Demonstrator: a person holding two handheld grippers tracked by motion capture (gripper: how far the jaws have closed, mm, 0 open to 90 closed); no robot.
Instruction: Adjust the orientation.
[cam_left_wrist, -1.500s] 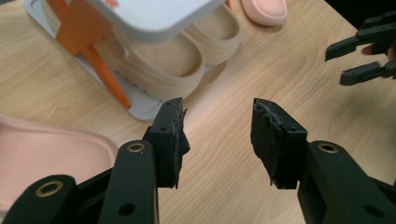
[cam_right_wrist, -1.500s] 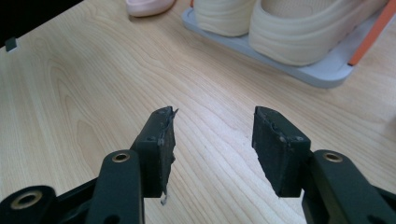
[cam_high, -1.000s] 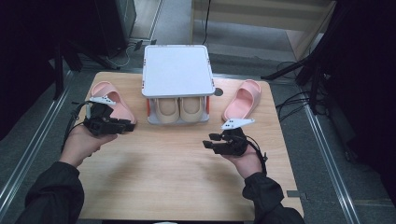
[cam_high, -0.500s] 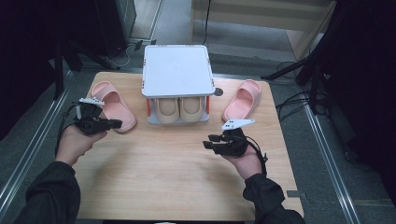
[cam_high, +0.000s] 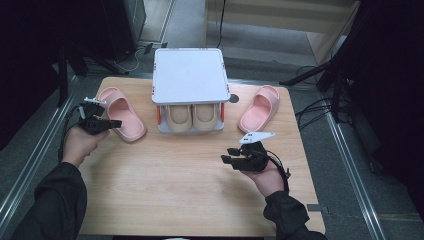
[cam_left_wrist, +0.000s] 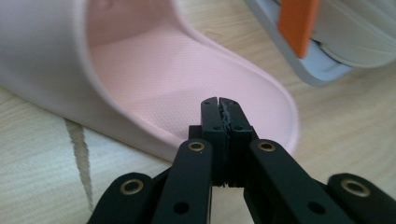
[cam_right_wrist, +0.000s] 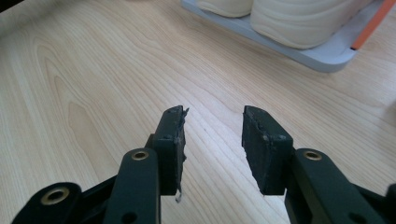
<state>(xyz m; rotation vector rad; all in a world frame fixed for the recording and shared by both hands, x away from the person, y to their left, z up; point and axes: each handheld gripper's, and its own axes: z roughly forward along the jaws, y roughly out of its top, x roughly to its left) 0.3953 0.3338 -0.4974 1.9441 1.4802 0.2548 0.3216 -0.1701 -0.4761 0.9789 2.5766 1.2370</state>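
Note:
A pink slipper (cam_high: 122, 114) lies left of a white two-level shoe rack (cam_high: 189, 75), and its mate (cam_high: 259, 106) lies to the rack's right. My left gripper (cam_high: 116, 123) sits at the near left edge of the left slipper. In the left gripper view its jaws (cam_left_wrist: 219, 108) have just been closing and now stand shut, tips against the slipper's (cam_left_wrist: 187, 74) rim with nothing between them. My right gripper (cam_high: 227, 155) hovers over bare table in front of the rack. It stands open (cam_right_wrist: 212, 122) and holds nothing.
A beige pair of slippers (cam_high: 192, 117) fills the rack's lower level between orange posts (cam_left_wrist: 294, 23). The rack's grey base (cam_right_wrist: 322, 56) and those beige slippers (cam_right_wrist: 289, 18) lie ahead of the right gripper. Cables run on the floor around the wooden table (cam_high: 165, 200).
My left hand has shifted left and lower beside the left slipper, and its jaws have closed. The right hand has stayed where it was.

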